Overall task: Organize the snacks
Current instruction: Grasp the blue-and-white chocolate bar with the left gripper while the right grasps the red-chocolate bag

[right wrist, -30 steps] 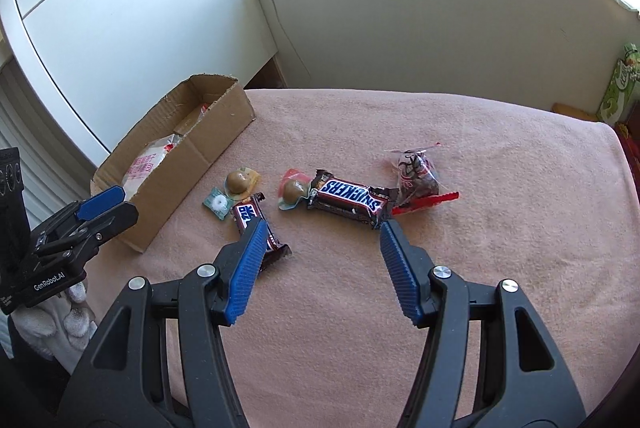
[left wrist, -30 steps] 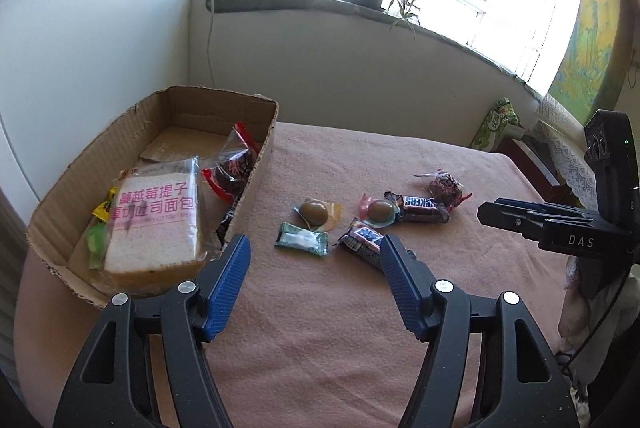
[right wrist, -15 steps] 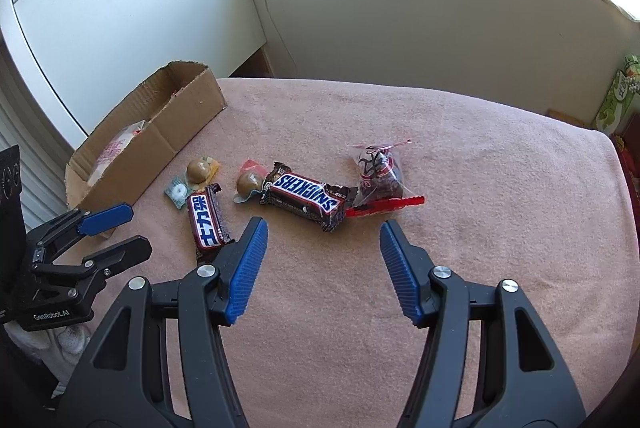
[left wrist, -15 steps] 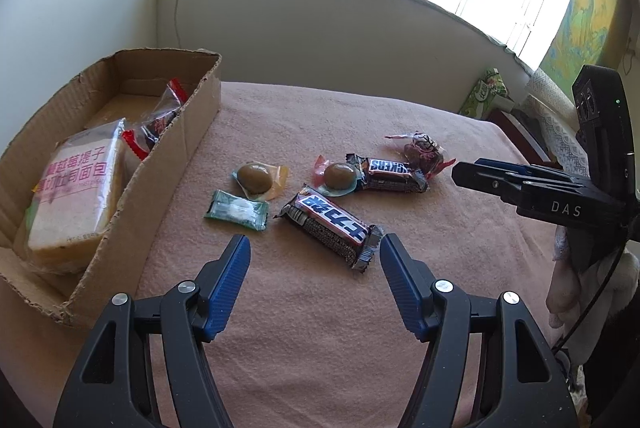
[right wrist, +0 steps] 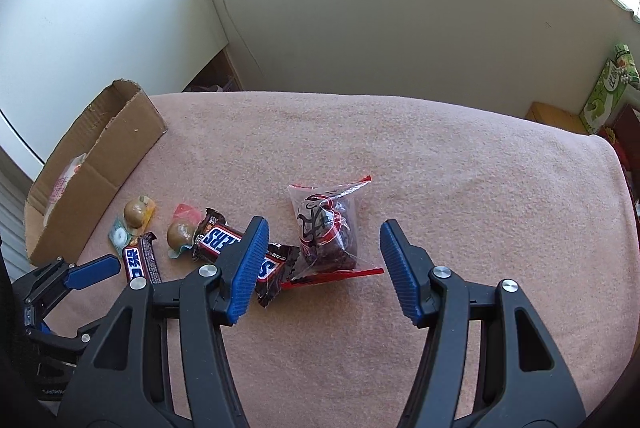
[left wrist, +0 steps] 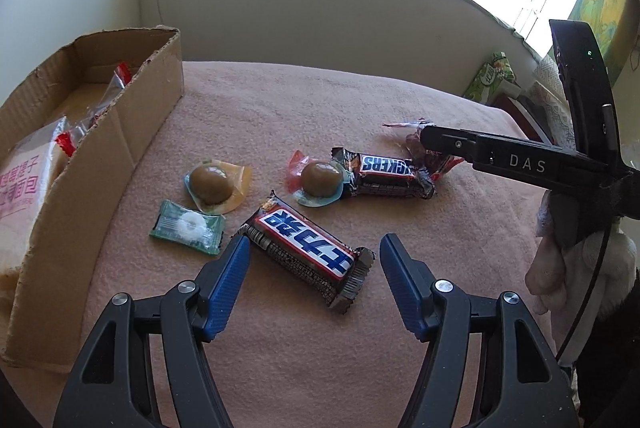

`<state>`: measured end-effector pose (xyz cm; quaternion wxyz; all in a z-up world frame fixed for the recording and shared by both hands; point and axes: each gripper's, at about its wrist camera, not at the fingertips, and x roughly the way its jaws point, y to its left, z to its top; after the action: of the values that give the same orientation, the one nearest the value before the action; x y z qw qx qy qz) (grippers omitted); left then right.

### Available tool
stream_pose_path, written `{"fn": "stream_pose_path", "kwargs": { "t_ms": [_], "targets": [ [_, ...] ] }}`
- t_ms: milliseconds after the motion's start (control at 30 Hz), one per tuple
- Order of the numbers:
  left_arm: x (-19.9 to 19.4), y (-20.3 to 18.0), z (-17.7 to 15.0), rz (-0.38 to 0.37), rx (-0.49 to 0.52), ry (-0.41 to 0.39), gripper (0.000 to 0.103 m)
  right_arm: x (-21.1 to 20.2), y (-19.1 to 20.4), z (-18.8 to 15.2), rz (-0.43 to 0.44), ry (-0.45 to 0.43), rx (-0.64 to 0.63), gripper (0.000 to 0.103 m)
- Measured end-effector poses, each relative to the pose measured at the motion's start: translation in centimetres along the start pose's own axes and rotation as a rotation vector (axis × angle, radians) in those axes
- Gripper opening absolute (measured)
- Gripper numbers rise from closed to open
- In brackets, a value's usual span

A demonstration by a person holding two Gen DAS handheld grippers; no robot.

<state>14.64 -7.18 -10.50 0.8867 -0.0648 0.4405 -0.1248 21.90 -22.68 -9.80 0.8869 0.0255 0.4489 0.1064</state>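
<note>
On the pink blanket, left gripper gaping over near Snickers bar; right gripper unclenched above clear candy bag. Best straddle each across its width before clamping, then box.

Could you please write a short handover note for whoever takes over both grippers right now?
Left gripper: open, empty, over the Chinese-label Snickers bar.
Right gripper: open, empty, over the clear red-edged bag of dark snacks.
Done: white bread pack in the brown cardboard box.
Left on the pink blanket: both those, English-label Snickers, two brown jelly cups, green mint candy.
</note>
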Motion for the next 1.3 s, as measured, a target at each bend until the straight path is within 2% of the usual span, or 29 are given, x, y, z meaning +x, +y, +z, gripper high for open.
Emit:
{"fn": "stream_pose_path", "kwargs": {
  "t_ms": [133, 200, 267, 367, 567, 700, 733, 767, 1300],
  "targets": [
    [0.9, -0.4, 0.5, 0.036, 0.015, 0.005, 0.067, 0.9, 0.0, 0.1, -0.015, 0.011, -0.004, 0.061],
    [1.4, -0.6, 0.5, 0.047, 0.026, 0.012, 0.061, 1.3, -0.1, 0.1, -0.021, 0.019, -0.006, 0.061],
    [1.9, -0.8, 0.3, 0.057, 0.041, 0.026, 0.045, 1.7, -0.2, 0.0, -0.027, 0.027, -0.008, 0.060],
    [1.9, -1.0, 0.0, 0.081, 0.076, 0.018, 0.040, 2.1, -0.6, -0.1, -0.025, 0.041, -0.003, 0.050],
    [1.5, -0.6, -0.2, 0.086, 0.082, 0.015, 0.026, 2.5, -0.8, -0.4, -0.023, 0.048, 0.000, 0.045],
    [1.1, 0.0, -0.2, 0.077, 0.080, 0.015, 0.026, 2.5, -0.7, -0.5, -0.026, 0.044, -0.001, 0.043],
    [1.1, 0.0, -0.3, 0.076, 0.078, 0.015, 0.026, 2.5, -0.7, -0.5, -0.024, 0.044, 0.000, 0.041],
    [0.9, 0.2, -0.4, 0.073, 0.075, 0.014, 0.026, 2.3, -0.7, -0.6, -0.024, 0.043, 0.001, 0.033],
    [-1.8, 0.8, -0.8, 0.057, 0.079, -0.029, 0.026, -0.3, -1.0, -2.0, -0.022, 0.016, 0.038, 0.033]
  ]
}}
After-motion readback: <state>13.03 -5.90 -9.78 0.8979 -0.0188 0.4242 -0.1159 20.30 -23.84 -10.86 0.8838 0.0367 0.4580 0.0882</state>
